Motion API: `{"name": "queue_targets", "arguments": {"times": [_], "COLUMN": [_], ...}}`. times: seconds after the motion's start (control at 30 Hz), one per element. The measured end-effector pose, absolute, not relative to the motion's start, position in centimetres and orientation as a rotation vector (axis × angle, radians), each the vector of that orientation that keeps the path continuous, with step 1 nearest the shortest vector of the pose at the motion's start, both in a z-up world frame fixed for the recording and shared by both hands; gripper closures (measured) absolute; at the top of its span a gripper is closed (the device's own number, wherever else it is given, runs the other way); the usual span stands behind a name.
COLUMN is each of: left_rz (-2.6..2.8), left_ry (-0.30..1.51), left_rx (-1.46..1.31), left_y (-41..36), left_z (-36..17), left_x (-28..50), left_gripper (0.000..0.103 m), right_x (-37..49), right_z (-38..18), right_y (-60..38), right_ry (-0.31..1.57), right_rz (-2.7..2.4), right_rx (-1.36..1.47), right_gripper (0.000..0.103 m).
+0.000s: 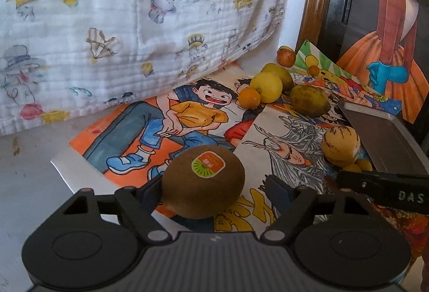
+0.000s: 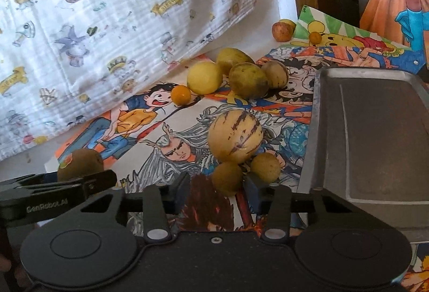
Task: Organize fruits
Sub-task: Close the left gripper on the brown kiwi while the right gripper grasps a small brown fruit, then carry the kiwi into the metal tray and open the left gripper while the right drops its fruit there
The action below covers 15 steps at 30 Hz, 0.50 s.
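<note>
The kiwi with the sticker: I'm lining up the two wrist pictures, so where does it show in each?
Left wrist: the kiwi sits low and centre, between the left gripper's open fingers, sticker facing up.
Right wrist: the kiwi is at the lower left edge, partly hidden behind the other gripper's black finger.
Shared landmark: the striped yellow melon, beside the metal tray.

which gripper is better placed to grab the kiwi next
Left. The kiwi sits between the open fingers of the left gripper. The right gripper, also open, faces the small brown fruit beside the metal tray.
</note>
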<state>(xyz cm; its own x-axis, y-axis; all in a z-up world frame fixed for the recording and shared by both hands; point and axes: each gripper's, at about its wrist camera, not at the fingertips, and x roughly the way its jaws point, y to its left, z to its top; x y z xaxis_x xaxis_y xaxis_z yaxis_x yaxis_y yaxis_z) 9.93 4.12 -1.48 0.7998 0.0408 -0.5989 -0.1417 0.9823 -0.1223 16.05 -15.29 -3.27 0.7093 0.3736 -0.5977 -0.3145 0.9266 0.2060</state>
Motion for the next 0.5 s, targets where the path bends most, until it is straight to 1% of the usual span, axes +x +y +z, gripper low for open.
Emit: {"name": "queue_targets", "arguments": {"times": [0.2, 0.23, 0.3, 0.33, 0.5], "left_rz": [0.108, 0.11, 0.123, 0.131, 0.137], "left_ry": [0.63, 0.63, 0.628, 0.628, 0.628], "left_rx": [-0.161, -0.158, -0.146, -0.137, -0.127], "left_y": [4.33, 4.35, 4.32, 4.29, 4.21], "left_z": [-1.52, -1.51, -1.52, -1.51, -1.5], "left_x": [9.96, 10.01, 10.06, 10.07, 10.04], "left_gripper": [0.026, 0.028, 0.033, 0.036, 0.037], "right_x": [16.24, 16.16, 16.07, 16.04, 15.82], "right_z": [-3.63, -3.66, -3.68, -3.68, -3.74], "right_y": [-14.76, -14.66, -14.5, -14.43, -14.28], "right_ry": [0.684, 0.679, 0.675, 0.674, 0.663], "right_rz": [0.385, 0.386, 0.392, 0.394, 0.403], "right_rx": [0.094, 0.087, 0.082, 0.081, 0.076], "right_gripper": [0.068, 0.068, 0.074, 0.075, 0.075]}}
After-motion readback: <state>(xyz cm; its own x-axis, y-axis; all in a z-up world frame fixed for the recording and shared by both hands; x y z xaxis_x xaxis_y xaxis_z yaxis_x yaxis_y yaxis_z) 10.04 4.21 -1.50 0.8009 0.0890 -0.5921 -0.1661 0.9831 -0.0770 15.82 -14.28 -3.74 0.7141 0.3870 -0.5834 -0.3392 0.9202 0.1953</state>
